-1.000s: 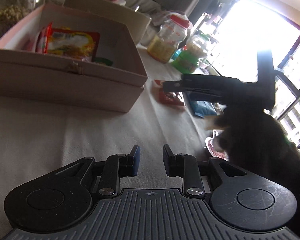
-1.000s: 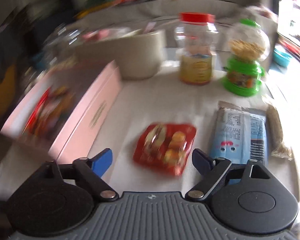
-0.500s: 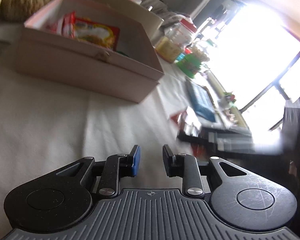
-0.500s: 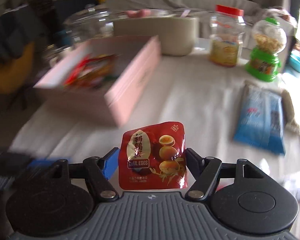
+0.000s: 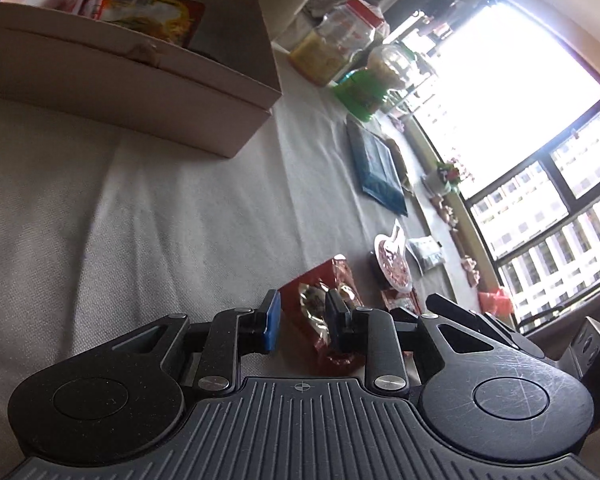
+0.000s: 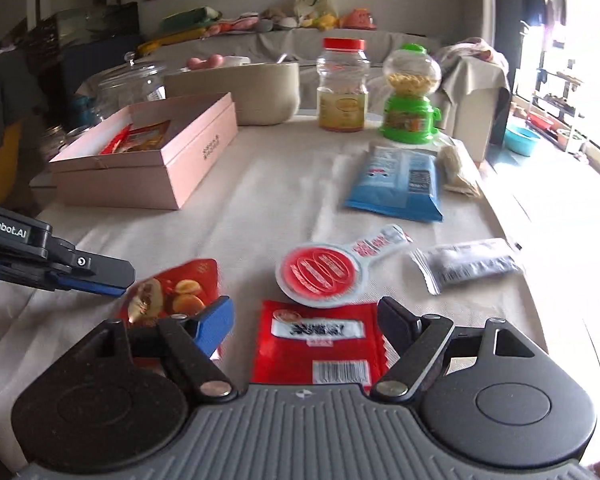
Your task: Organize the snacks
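- left gripper: black plastic body, ribbed grey plate across the front with a small crosshair mark at centre
- two round black housings, one per side, each with a recessed disc; the right one is scuffed with fine scratches
- black finger links, each pinned with a silver screw head
- finger pads: one blue, the other black
- right gripper: same build, ribbed grey plate, crosshair mark, silver screws, one blue pad and one black
- seen from the right wrist view, the left gripper's side carries white "enRobot.AI" lettering, a small round fastener and a blue strip along its lower edge
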Demonstrator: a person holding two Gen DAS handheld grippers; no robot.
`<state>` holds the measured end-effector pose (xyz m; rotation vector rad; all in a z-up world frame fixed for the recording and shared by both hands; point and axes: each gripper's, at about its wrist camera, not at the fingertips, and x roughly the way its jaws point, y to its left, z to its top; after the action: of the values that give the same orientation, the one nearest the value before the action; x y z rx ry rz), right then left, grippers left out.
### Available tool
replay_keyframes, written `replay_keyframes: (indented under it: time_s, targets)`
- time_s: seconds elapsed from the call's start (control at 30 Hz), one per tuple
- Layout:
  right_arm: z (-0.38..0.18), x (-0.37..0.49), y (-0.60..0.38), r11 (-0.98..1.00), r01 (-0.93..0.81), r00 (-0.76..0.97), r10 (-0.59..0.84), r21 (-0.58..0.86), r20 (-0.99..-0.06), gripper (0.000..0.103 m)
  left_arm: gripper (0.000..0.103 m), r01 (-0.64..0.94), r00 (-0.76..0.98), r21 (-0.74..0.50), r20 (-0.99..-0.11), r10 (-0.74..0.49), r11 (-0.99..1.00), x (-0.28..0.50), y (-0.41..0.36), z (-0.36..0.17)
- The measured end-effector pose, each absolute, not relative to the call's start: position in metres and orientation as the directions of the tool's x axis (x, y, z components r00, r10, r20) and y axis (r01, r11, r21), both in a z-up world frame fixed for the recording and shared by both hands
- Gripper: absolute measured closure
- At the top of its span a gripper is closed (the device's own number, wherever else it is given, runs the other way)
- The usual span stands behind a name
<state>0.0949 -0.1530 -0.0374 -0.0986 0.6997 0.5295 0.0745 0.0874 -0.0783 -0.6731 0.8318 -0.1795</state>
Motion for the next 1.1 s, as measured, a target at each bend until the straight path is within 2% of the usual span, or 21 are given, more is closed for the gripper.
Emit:
replay_keyframes:
  time_s: [0.1,0.37,0.47,0.53,0.73,0.87,1.03,1.1]
  targets:
    - [-0.047,0.092,-0.157,0.860,-0.496,0.630,0.453,0.123,-0.631,0.023,0.075,-0.110,0.668,-0.587,-0.641,-0.378,0.802,0.070,0.084,-0.074]
    - [-0.055,0.081,-0.146,0.873,-0.485,0.669,0.405,0.047,-0.623,0.020,0.075,-0.107,0.651,-0.583,-0.654,-0.387,0.805,0.077,0.065,-0.082]
    - [-0.056,0.079,-0.144,0.875,-0.484,0.677,0.391,0.024,-0.624,0.020,0.072,-0.084,0.663,-0.572,-0.643,-0.382,0.816,0.091,0.057,-0.080]
    - [-0.056,0.079,-0.145,0.878,-0.478,0.680,0.387,0.024,-0.623,0.020,0.065,-0.065,0.667,-0.548,-0.645,-0.372,0.834,0.098,0.050,-0.080]
    - [-0.057,0.080,-0.148,0.885,-0.463,0.680,0.384,0.039,-0.625,0.020,0.062,0.019,0.671,-0.434,-0.663,-0.333,0.901,0.100,0.034,-0.076]
    - [-0.057,0.081,-0.148,0.887,-0.460,0.680,0.381,0.039,-0.626,0.020,0.051,0.050,0.661,-0.485,-0.639,-0.394,0.873,0.095,0.037,-0.073]
    - [-0.058,0.081,-0.147,0.890,-0.455,0.681,0.373,0.034,-0.630,0.020,0.051,0.117,0.676,-0.556,-0.562,-0.476,0.823,0.090,0.037,-0.057]
    - [-0.058,0.081,-0.147,0.890,-0.455,0.682,0.373,0.034,-0.629,0.020,0.051,0.108,0.676,-0.539,-0.576,-0.459,0.836,0.093,0.034,-0.058]
